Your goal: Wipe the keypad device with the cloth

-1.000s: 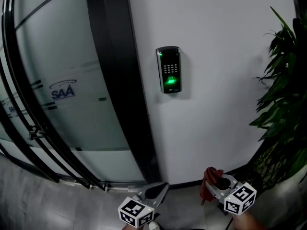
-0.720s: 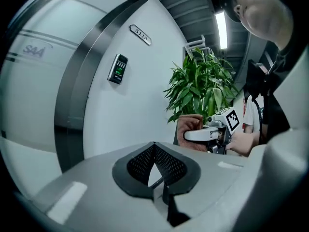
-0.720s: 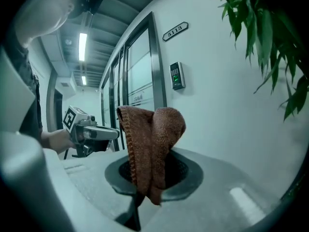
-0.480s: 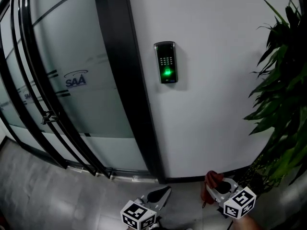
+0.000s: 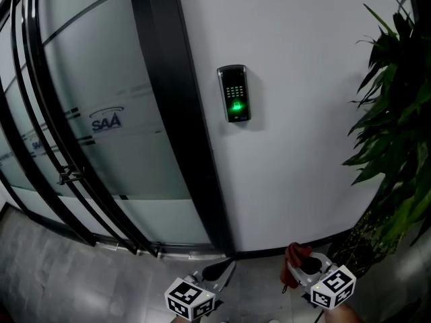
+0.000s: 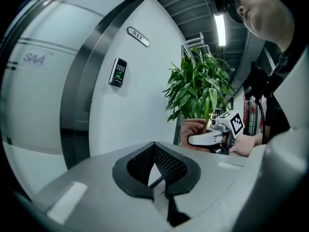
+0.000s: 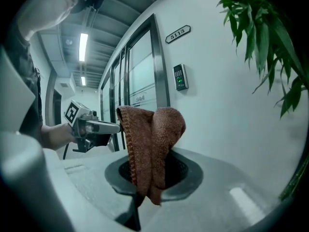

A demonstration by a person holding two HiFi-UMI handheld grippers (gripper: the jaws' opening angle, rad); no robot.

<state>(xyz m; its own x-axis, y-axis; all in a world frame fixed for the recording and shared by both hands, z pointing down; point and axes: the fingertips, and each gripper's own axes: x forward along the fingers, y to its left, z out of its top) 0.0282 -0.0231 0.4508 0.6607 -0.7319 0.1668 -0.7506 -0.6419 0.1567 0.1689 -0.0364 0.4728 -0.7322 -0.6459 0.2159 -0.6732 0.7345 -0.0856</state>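
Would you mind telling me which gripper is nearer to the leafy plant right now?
Right. The right gripper, shut on the brown cloth, is low beside the base of the plant; the left gripper is farther off, below the dark door frame.

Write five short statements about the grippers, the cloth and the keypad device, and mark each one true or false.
1. The right gripper is shut on the cloth. True.
2. The cloth touches the keypad device. False: it is held low, well apart from the device.
3. The left gripper also grips the cloth. False: its jaws are together with nothing between them.
4. The keypad device shows a green light. True.
5. The plant stands left of the keypad device. False: in the head view it stands to the right.
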